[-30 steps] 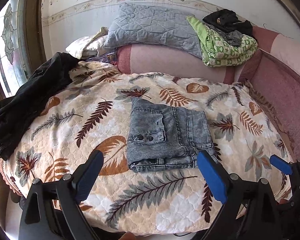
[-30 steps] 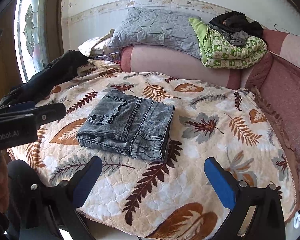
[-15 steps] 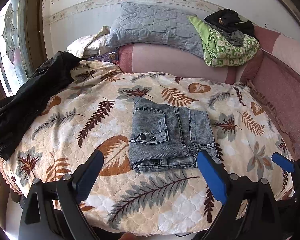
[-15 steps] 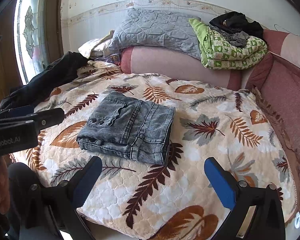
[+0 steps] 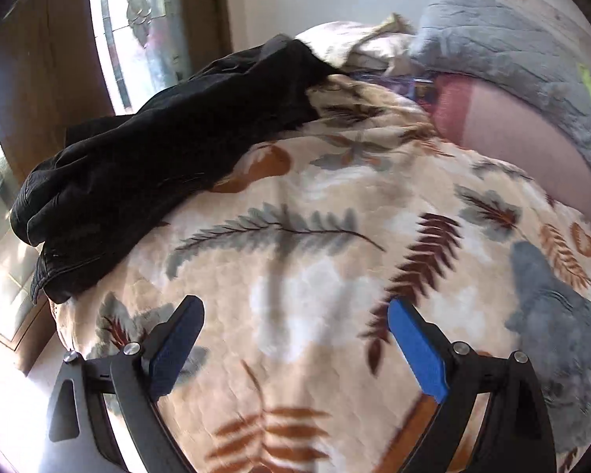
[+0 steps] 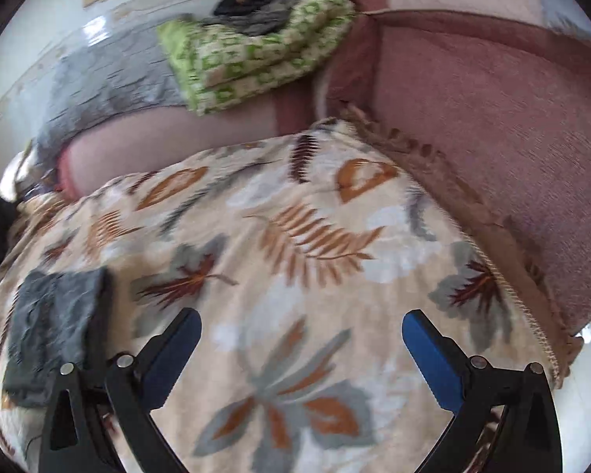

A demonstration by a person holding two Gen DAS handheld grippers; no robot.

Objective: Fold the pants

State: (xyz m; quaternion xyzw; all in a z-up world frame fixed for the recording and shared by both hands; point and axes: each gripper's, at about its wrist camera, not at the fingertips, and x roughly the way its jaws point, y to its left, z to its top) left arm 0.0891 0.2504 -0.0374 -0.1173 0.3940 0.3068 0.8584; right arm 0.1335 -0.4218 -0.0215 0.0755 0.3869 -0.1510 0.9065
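The folded grey jeans (image 5: 559,331) lie on the leaf-patterned bedspread (image 5: 303,236), at the right edge of the left wrist view and at the far left of the right wrist view (image 6: 55,327). My left gripper (image 5: 295,315) is open and empty over bare bedspread, left of the jeans. My right gripper (image 6: 301,323) is open and empty over the bedspread (image 6: 315,244), right of the jeans. Both views are blurred.
A black garment (image 5: 157,157) lies heaped on the bed's left side by the window (image 5: 138,19). A grey pillow (image 5: 512,39) and a green patterned blanket (image 6: 252,51) rest on the pink sofa back (image 6: 492,118). The bed's fringed right edge (image 6: 532,315) is close.
Both grippers swung apart and moved in low over the bed: the left view turned left toward the black garment, the right view turned right. The jeans slid to each view's edge.
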